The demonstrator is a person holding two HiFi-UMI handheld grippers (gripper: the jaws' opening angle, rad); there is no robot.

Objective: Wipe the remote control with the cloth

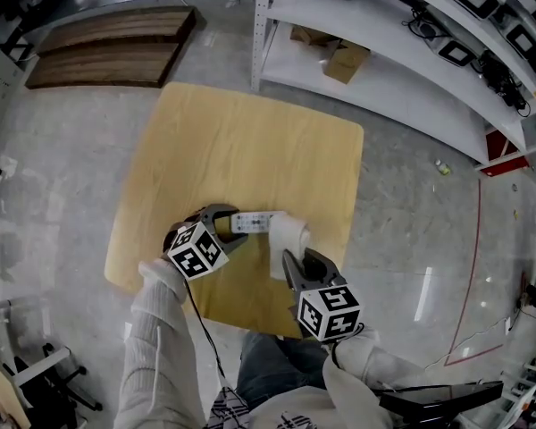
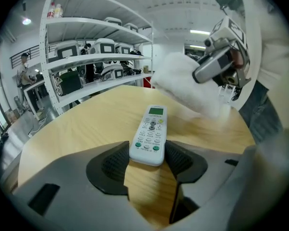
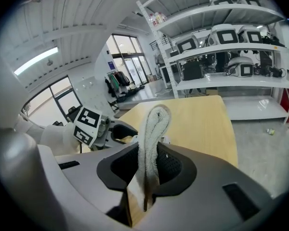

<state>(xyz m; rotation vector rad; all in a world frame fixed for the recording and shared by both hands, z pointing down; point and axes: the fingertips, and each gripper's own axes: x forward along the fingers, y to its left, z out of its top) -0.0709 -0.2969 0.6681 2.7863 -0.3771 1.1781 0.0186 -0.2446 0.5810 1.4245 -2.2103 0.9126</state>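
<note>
A white remote control [image 1: 250, 222] lies flat on the light wooden table [image 1: 250, 132], buttons up. My left gripper [image 1: 237, 229] has its pads against both sides of the remote's near end [image 2: 150, 134], gripping it. A folded white cloth [image 1: 286, 239] is pinched in my right gripper [image 1: 291, 263], which is shut on it; the cloth [image 3: 151, 134] sticks up between the pads. The cloth [image 2: 183, 83] hovers over the remote's far end, and whether it touches there I cannot tell. In the left gripper view the right gripper [image 2: 216, 66] hangs at the upper right.
White metal shelving [image 1: 384, 70] with equipment and a cardboard box [image 1: 344, 61] stands beyond the table's far right. Dark wooden boards [image 1: 107, 47] lie on the floor at the far left. The table's near edge runs just below both grippers.
</note>
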